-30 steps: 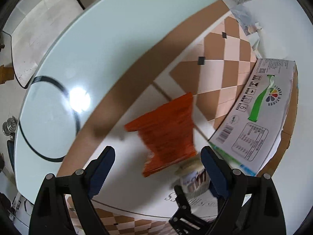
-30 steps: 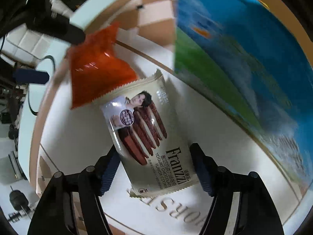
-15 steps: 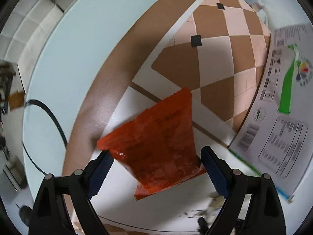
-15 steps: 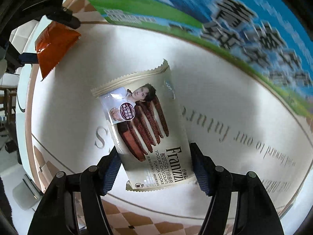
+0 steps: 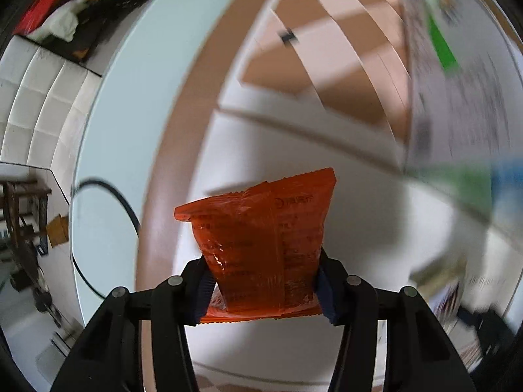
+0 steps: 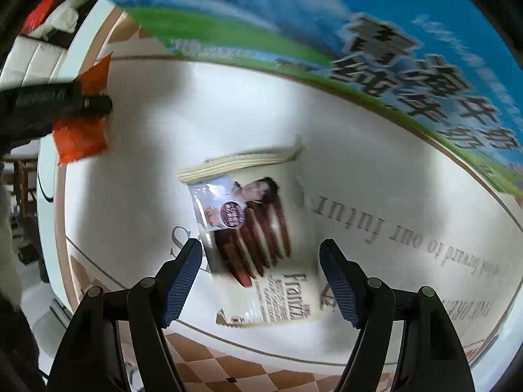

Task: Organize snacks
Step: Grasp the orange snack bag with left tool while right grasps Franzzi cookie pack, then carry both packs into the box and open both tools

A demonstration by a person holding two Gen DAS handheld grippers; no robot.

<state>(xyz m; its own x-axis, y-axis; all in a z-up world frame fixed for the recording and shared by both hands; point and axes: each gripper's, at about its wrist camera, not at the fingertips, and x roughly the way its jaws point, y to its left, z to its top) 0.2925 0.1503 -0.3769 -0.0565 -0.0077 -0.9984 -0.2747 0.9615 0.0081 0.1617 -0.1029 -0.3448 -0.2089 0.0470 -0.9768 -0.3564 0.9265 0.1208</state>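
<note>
My left gripper (image 5: 263,289) is shut on an orange snack packet (image 5: 261,238) and holds it above the white cloth; the packet also shows in the right wrist view (image 6: 83,130), clamped by the black left gripper (image 6: 98,104). A beige Franzzi cookie packet (image 6: 255,238) lies flat on the cloth. My right gripper (image 6: 261,281) is open and hangs over its lower half, a finger on each side, apart from it.
A large printed carton (image 6: 327,26) with blue and green sides stands at the back right of the cloth; it also shows blurred in the left wrist view (image 5: 457,81). The round pale-green table edge (image 5: 130,65) lies to the left. A white sofa (image 5: 39,91) is beyond.
My left gripper has closed on the orange packet and lifted it. My right gripper has pulled back a little from the cookie packet, still open.
</note>
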